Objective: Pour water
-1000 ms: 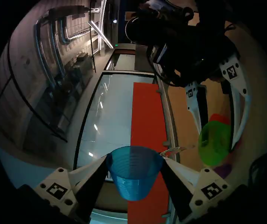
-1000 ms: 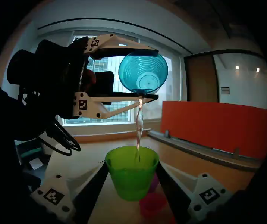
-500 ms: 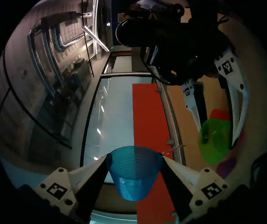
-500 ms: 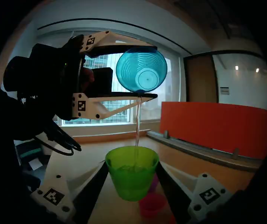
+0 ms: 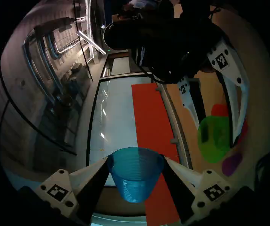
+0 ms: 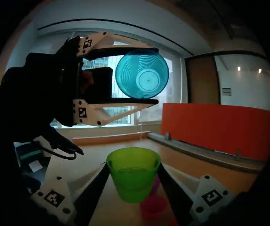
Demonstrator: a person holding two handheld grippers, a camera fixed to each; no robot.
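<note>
My left gripper (image 5: 136,165) is shut on a blue ribbed cup (image 5: 136,182). In the right gripper view that blue cup (image 6: 141,74) lies tipped on its side above the green cup, mouth toward the camera, between the left gripper's white fingers (image 6: 112,40). A very thin trickle of water (image 6: 140,122) hangs below its rim. My right gripper (image 6: 134,165) is shut on a green cup (image 6: 134,177), upright and holding some water. The left gripper view shows the green cup (image 5: 214,138) inside the right gripper's fingers (image 5: 236,94).
A pink cup (image 6: 154,205) and a purple cup (image 6: 156,184) stand on the wooden table (image 6: 97,158) under the green cup. An orange partition (image 6: 221,128) runs along the table's right side. Windows lie behind. A dark-gloved hand (image 6: 40,94) holds the left gripper.
The blue cup has tipped further, its mouth turning toward the right gripper's camera. The stream into the green cup has thinned to a faint trickle. The green cup has stayed put.
</note>
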